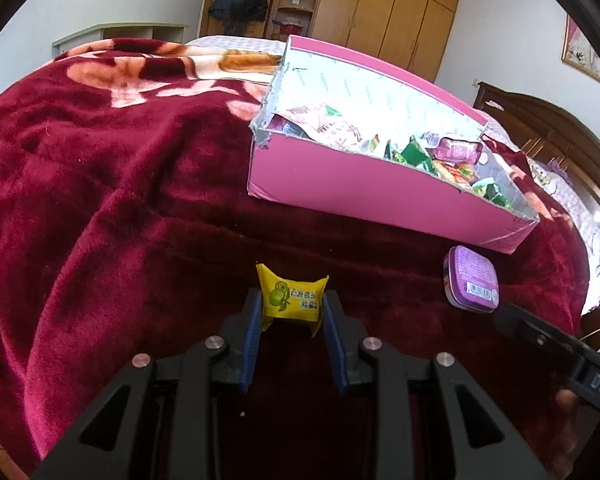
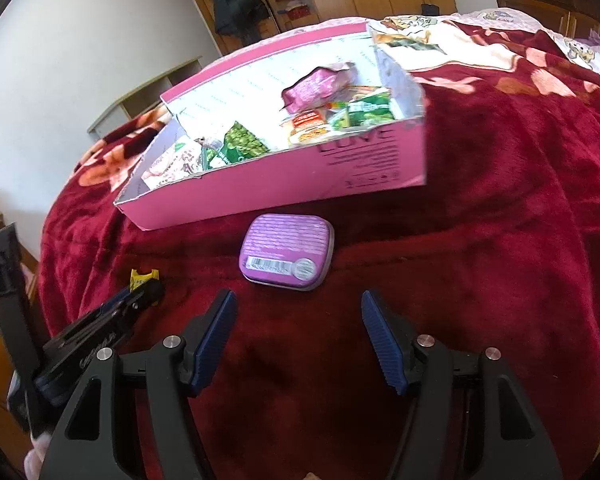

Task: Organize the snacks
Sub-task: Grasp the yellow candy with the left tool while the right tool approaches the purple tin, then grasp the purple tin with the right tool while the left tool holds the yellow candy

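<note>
In the left wrist view, the yellow snack packet (image 1: 293, 300) is clamped in the left gripper (image 1: 292, 312) above the bed (image 1: 100, 200); it should be carried over the pink box (image 1: 360, 192) rim before release. In the right wrist view, the right gripper (image 2: 298, 316) stands wide, empty, near the purple tin (image 2: 287, 251), which should be straddled squarely

red plush blanket (image 1: 100, 184), wooden wardrobe (image 1: 384, 8), dark hanging coat (image 1: 240, 0)
</note>
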### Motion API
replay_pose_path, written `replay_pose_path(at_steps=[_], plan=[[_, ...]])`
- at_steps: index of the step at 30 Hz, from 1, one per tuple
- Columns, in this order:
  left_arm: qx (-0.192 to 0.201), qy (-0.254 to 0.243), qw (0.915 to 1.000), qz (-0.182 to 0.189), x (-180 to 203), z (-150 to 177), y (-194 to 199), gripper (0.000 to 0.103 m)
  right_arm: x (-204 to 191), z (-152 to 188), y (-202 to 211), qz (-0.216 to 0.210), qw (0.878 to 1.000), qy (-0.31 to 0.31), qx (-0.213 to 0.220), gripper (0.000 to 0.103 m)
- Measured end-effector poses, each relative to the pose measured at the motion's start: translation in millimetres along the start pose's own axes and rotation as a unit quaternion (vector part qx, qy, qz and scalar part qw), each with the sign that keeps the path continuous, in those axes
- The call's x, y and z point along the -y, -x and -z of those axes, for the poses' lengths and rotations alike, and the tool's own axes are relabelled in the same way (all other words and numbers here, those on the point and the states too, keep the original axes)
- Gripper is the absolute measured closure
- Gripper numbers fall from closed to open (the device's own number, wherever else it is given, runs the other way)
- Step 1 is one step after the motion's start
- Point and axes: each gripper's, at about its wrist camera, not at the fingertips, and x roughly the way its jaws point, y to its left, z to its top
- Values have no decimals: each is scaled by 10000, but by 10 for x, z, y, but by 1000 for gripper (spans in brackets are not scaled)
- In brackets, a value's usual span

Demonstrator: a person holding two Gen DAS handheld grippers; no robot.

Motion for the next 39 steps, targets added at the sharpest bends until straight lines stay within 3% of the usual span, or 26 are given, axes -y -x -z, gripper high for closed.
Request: replay_pose_path(at_steps=[4,7,16,18,22,28,39], plan=[[-4,80,9999,73,-30,1,-27,72,-118,-75,-169,286,9995,85,37,26],[9,135,9998,143,-43,8,-16,72,-169,-112,-281,562,9983,133,92,25],[64,181,9995,254,-69,30,-6,72,-173,-67,-400,755,9969,80,187,25],[58,195,9994,278,-76,27,-12,72,-177,-65,-403,795,9966,87,198,27],[79,166,9995,259,-55,35,-10,72,-145,-54,-381,918,9955,25,230,40],[77,187,9994,285,-62,32,-3,72,-171,-48,-357,918,9955,120,193,40],[99,116,9997,204,-16,5,88,72,-134,84,-74,472,9984,206,241,40]])
